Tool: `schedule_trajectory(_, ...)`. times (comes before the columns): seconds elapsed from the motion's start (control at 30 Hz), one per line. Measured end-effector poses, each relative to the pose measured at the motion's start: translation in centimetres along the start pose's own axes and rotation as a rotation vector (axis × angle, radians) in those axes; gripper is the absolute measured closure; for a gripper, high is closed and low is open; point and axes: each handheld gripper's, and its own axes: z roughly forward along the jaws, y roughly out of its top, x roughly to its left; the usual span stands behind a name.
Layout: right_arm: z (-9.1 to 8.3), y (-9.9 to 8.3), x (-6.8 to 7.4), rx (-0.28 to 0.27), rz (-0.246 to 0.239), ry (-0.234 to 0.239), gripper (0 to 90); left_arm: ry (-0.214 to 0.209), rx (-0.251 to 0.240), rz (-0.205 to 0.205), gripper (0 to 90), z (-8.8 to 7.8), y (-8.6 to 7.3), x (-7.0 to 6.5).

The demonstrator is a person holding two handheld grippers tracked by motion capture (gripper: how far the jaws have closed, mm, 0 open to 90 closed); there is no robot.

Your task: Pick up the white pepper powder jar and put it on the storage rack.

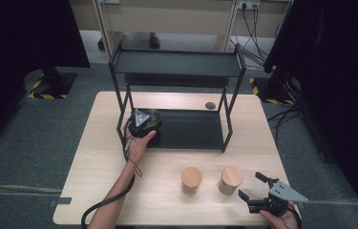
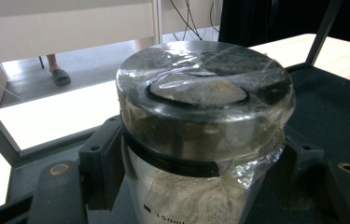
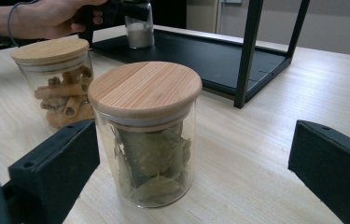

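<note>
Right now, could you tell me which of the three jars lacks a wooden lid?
The powder jar gripped in the left tongs on the black shelf; its top is dark and plastic-wrapped.

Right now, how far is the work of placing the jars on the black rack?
Nothing looks finished yet. In hand: the left hand-held gripper is shut on the powder jar over the lower shelf of the rack; whether it already stands there, I cannot tell. Left: the cinnamon jar and the leaf jar wait on the table. The right hand-held gripper is open beside the leaf jar.
</note>
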Motion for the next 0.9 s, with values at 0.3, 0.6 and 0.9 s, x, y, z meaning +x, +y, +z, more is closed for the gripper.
schedule_trajectory(0.3,0.0,0.0,0.0,0.000,-0.001,0.002,2.2,0.031,0.021,-0.010,15.1,-0.4,1.0,-0.7)
schedule_trajectory(0.6,0.0,0.0,0.0,-0.001,-0.001,0.002,2.2,0.028,0.003,-0.028,7.0,-1.0,0.9,-0.9)
schedule_trajectory(0.9,0.0,0.0,0.0,-0.001,-0.001,0.002,2.2,0.024,-0.010,-0.027,4.9,-1.8,0.8,-0.9)
